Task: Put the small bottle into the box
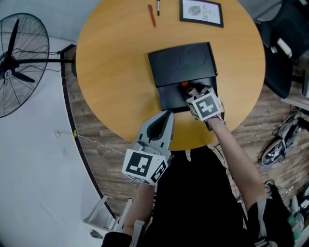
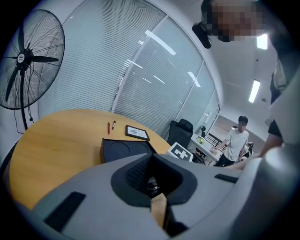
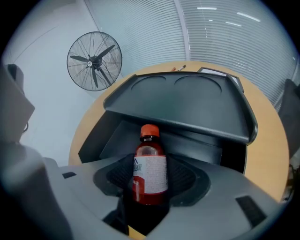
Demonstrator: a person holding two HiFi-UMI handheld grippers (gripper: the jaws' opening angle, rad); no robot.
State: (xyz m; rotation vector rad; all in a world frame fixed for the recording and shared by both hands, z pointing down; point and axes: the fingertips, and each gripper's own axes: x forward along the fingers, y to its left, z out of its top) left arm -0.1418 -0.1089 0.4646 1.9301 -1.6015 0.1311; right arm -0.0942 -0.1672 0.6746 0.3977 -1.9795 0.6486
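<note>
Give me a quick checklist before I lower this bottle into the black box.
1. Grip: the small bottle is clamped in the right gripper: ok.
2. Its red cap is on and it stands upright: ok.
3. The box has its lid open: ok.
4. Bottle over the opening: ok.
5. Room inside: cannot tell, mostly hidden.
6. The left gripper is shut and outside the opening: ok.

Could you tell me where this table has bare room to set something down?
Bare: the table's wide left part, between the box and the rim. Crowded: the far edge, with pens and a frame, and the box's near side, where the right gripper holds the small bottle.
</note>
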